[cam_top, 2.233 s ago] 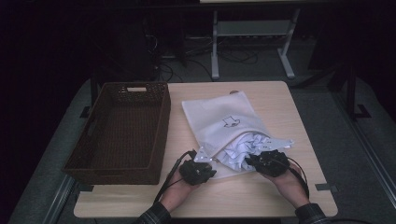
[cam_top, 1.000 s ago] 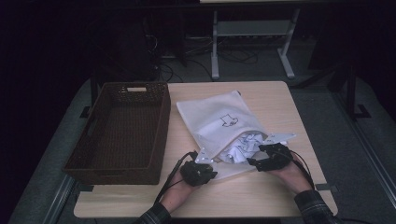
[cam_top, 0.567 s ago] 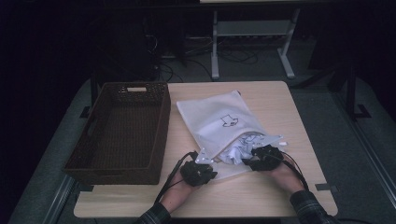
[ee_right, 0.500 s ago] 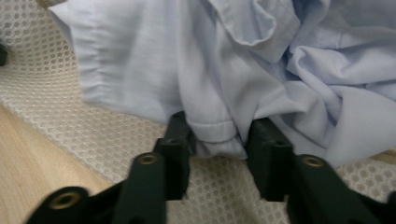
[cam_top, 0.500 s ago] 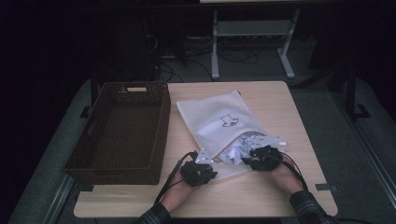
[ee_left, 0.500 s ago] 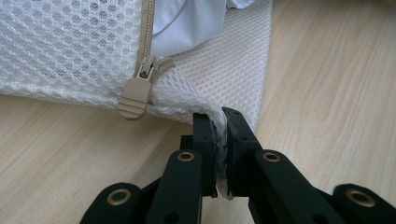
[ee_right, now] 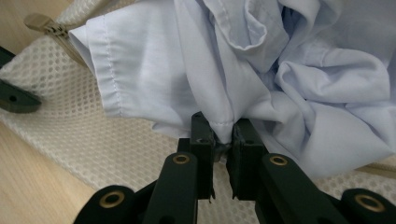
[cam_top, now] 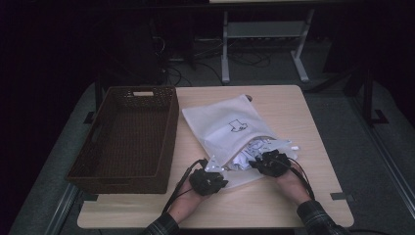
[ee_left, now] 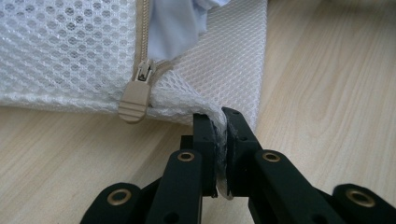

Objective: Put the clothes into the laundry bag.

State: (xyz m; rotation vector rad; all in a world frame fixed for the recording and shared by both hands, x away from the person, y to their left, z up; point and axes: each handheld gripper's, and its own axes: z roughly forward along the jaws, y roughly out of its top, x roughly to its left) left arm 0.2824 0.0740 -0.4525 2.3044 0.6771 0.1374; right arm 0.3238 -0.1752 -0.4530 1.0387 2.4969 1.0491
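My right gripper [ee_right: 223, 135] jaws just closed on the shirt [ee_right: 261, 70]; left gripper [ee_left: 221, 133] clamped on the mesh bag [ee_left: 70, 51] edge. Shirt's ready to pull out.

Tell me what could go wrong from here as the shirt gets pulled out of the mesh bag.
The right gripper pinches just a thin fold of the light blue shirt; its jaws have just been closing, and that fold could slip free under a pull.

The left gripper holds only a small corner of the mesh laundry bag, so the bag may slide along with the shirt.

Fabric could also catch on the zipper at the opening.
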